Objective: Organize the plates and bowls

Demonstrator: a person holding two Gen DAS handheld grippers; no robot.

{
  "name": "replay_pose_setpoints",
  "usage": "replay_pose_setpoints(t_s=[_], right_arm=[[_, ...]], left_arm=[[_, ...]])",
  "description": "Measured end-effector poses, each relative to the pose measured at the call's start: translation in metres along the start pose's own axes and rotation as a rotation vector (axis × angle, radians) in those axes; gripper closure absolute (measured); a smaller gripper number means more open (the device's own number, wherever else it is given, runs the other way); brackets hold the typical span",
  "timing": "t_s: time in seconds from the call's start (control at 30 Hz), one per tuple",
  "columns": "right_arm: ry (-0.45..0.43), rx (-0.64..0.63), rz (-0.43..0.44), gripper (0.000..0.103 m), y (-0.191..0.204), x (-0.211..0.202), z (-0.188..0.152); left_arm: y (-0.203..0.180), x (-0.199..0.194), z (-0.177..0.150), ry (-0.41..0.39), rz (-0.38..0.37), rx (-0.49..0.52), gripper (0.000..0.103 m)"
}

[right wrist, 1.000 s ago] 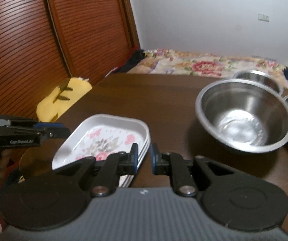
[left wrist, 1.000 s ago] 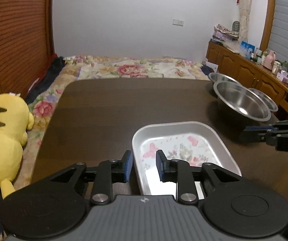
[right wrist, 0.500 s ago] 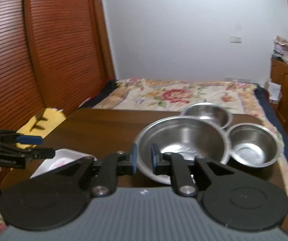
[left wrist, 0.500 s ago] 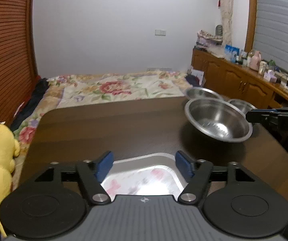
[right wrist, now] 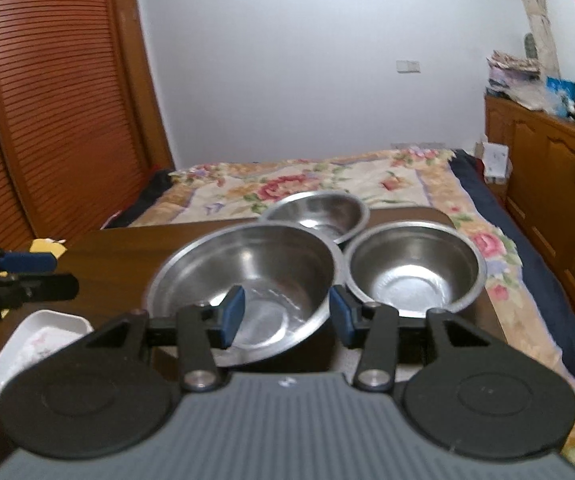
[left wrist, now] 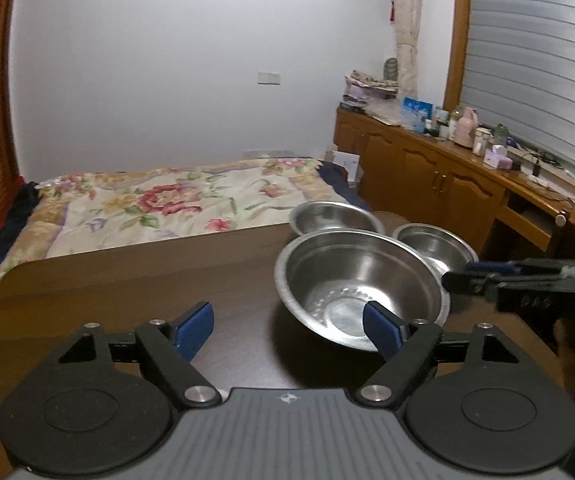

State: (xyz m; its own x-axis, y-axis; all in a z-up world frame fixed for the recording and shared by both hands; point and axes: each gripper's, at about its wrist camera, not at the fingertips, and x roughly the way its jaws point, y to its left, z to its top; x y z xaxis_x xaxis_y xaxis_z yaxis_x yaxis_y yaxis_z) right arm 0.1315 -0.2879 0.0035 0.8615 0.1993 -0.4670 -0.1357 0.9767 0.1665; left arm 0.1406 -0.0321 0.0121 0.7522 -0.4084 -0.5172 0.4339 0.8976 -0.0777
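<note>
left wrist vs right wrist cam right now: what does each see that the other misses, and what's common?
Left wrist only: the cluttered sideboard top with a pink bottle, and the right gripper from the side.

Right wrist only: the white floral plate at lower left, the slatted wooden doors, and the left gripper.

Both: three steel bowls, with the big bowl nearest, on the dark table, and the floral bedspread behind. Both grippers are open.

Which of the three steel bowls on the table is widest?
The bowl nearest the right gripper, the front bowl; the back bowl and the right-hand bowl have smaller rims.
</note>
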Motion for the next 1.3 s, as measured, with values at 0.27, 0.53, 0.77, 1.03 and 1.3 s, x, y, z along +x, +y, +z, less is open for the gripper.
replay_pose_setpoints(t_s=[0.27, 0.53, 0.77, 1.03, 1.3], right_arm=[[0.014, 0.063, -0.003, 0.055, -0.017, 0.017, -0.008], [0.026, 0.094, 0.002, 0.055, -0.023, 0.026, -0.011], [0.032, 0.123, 0.02, 0.061, -0.031, 0.03, -0.007], [0.037, 0.143, 0.044, 0.072, -0.033, 0.034, -0.006], [0.039, 0.172, 0.069, 0.079, -0.032, 0.035, -0.007]], left_arm=[[-0.011, 0.039, 0.004, 0.054, -0.016, 0.0, 0.037], [-0.005, 0.071, 0.003, 0.109, -0.014, -0.039, 0.047], [0.0, 0.084, 0.006, 0.126, -0.009, -0.077, 0.06], [0.008, 0.089, 0.004, 0.133, -0.005, -0.104, 0.074], [0.006, 0.087, 0.004, 0.135, -0.017, -0.102, 0.081]])
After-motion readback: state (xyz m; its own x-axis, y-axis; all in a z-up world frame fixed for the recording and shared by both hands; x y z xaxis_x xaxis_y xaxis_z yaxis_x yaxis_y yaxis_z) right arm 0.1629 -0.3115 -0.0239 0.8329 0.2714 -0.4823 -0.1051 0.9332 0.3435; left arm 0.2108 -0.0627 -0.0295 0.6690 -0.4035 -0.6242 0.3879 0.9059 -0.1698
